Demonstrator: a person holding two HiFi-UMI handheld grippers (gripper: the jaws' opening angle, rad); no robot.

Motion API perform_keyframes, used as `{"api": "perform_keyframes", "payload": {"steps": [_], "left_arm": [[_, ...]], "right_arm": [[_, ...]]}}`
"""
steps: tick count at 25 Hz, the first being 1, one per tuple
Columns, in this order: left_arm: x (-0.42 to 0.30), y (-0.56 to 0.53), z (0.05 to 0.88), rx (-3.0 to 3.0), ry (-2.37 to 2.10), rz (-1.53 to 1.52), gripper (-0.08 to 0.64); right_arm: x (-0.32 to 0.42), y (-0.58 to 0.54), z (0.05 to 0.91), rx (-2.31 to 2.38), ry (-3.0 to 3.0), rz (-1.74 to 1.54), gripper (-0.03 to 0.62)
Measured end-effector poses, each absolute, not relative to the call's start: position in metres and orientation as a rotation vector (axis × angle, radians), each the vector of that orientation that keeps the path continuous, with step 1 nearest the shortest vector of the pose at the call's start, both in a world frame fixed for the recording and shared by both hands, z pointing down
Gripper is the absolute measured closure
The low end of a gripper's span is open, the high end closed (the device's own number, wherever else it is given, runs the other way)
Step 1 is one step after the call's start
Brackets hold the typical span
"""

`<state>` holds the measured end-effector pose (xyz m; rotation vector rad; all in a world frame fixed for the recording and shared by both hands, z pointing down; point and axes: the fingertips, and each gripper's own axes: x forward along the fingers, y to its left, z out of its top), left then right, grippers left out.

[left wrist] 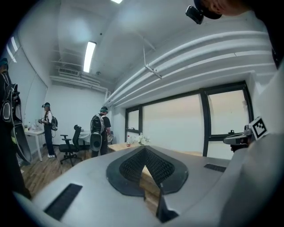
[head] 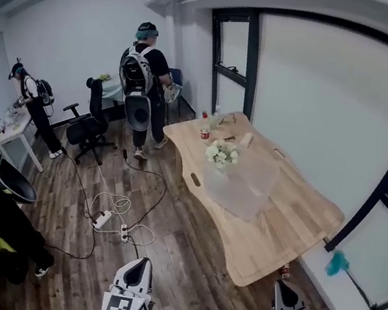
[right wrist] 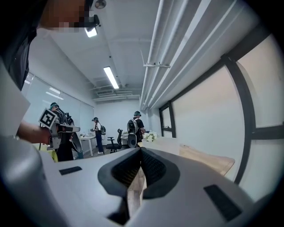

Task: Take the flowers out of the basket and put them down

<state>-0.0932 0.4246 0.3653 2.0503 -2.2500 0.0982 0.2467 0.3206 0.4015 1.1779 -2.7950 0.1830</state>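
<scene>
A bunch of white flowers (head: pixel 221 153) sits at the far end of a pale, see-through basket (head: pixel 246 189) on the wooden table (head: pixel 292 226). Both grippers are low at the near edge of the head view, well short of the table. My left gripper (head: pixel 137 265) hangs over the floor; my right gripper (head: pixel 283 288) is near the table's front corner. In the left gripper view the left gripper (left wrist: pixel 143 150) has its jaws together and empty, with the flowers (left wrist: pixel 143 139) small and far ahead. The right gripper (right wrist: pixel 140 150) is likewise shut and empty, the flowers (right wrist: pixel 151 136) distant.
A red can (head: pixel 203 133) and small items stand at the table's far end. Cables and a power strip (head: pixel 103 219) lie on the wood floor. A person with a backpack (head: pixel 144 83), an office chair (head: pixel 92 126) and another person (head: pixel 34 105) are beyond. Windows line the right wall.
</scene>
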Motion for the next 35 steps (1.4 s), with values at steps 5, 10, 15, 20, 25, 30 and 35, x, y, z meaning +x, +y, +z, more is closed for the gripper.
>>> {"api": "perform_keyframes", "payload": {"steps": [5,10,15,20,25,30,35], "left_arm": [[-0.1,0.402,0.371,2.055,-2.242,0.11,0.555],[-0.111,0.365,0.376,2.099,-2.214,0.105,0.555],[-0.135,0.323,0.379,2.135,-2.179,0.102,0.555],[-0.156,0.275,0.368,2.194,-2.143,0.083,0.555],[-0.187,0.24,0.36,2.234,-2.126,0.05,0.555],[-0.225,0.206,0.36,2.257,-2.107,0.032,0.555],[-0.273,0.177,0.362,2.277,-2.124,0.054,0.555]], "right_arm": [[0.244,0.299,0.408,1.206,-2.77,0.229,0.571],[0.243,0.272,0.414,1.262,-2.73,0.274,0.571],[0.226,0.247,0.413,1.31,-2.715,0.284,0.571],[0.204,0.217,0.408,1.343,-2.703,0.29,0.571],[0.176,0.19,0.398,1.37,-2.686,0.28,0.571],[0.142,0.16,0.398,1.404,-2.673,0.286,0.571],[0.096,0.122,0.409,1.41,-2.685,0.313,0.571]]}}
